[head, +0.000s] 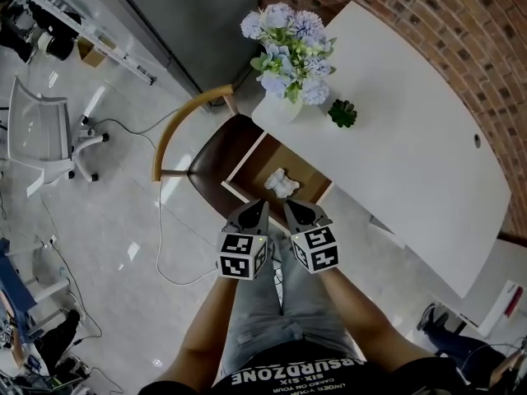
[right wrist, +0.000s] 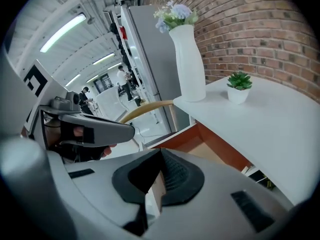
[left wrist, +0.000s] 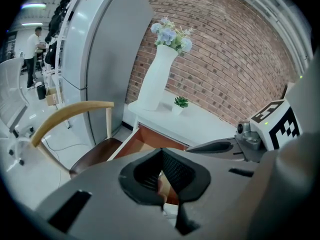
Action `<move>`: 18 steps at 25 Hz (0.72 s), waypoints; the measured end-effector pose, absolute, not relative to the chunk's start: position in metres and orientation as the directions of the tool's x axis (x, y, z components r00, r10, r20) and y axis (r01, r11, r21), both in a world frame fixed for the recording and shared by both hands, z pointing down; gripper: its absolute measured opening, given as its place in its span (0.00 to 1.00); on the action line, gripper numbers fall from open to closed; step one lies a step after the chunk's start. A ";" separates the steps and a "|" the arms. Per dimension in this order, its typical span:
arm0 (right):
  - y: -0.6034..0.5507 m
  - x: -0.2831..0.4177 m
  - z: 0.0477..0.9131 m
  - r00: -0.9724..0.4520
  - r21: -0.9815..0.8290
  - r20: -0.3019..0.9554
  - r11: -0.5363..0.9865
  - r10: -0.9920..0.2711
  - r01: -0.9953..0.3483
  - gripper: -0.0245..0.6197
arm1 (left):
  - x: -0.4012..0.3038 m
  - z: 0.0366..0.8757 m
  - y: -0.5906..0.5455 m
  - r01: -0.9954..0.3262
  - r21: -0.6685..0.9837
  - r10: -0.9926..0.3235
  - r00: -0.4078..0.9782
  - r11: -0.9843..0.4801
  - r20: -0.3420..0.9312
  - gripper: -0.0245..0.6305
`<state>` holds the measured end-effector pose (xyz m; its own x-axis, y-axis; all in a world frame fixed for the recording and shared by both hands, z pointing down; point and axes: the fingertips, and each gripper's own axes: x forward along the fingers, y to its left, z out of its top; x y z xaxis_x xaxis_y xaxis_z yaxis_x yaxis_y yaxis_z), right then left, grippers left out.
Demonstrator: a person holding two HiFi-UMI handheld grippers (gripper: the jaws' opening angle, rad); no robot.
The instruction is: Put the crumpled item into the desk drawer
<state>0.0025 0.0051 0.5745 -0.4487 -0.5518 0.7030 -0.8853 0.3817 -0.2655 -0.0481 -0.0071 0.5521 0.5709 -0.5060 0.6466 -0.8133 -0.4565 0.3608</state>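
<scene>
White and crumpled, the item (head: pixel 282 183) lies inside the open drawer (head: pixel 276 156) on its wood-brown floor. It sits toward the drawer's pulled-out front edge and apart from both grippers. The drawer sticks out from under the long edge of the white worktop (head: pixel 395 138), whose far edge runs along a red brick wall (head: pixel 461 31). At the worktop's corner beside the drawer stands a white vase (head: pixel 278 105) of pale blue and white flowers (head: pixel 290 48). A small green plant (head: pixel 342 113) in a white pot is just beside it, near the same long edge. A chair (head: pixel 216 159) with a dark brown seat and a curved wooden back stands on the floor, close against the drawer's outer side. In the head view the left gripper (head: pixel 258 209) and the right gripper (head: pixel 293 209) hang side by side just short of the drawer's front, both pointing down toward it. The left gripper's fingers (left wrist: pixel 172 169) are clenched tip to tip with nothing between them. The right gripper's fingers (right wrist: pixel 172 174) are likewise pressed together and empty. Each gripper view shows the other gripper close alongside.
</scene>
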 end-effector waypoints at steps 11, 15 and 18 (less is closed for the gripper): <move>0.012 0.008 0.551 -0.422 -0.232 0.671 0.368 -0.610 -0.900 0.03 | -0.039 0.542 0.009 -0.783 0.369 -0.488 0.607 -0.500 0.627 0.03; 0.013 0.006 0.551 -0.421 -0.235 0.675 0.365 -0.606 -0.901 0.03 | -0.039 0.542 0.011 -0.780 0.374 -0.487 0.612 -0.502 0.624 0.03; 0.014 0.006 0.552 -0.415 -0.232 0.673 0.358 -0.612 -0.904 0.03 | -0.038 0.543 0.012 -0.777 0.374 -0.485 0.615 -0.505 0.622 0.03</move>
<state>0.0059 0.0138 0.5519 -0.4149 -0.6118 0.6735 -0.9044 0.3584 -0.2317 -0.0384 0.0117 0.5426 0.6149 -0.4850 0.6219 -0.7774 -0.5055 0.3744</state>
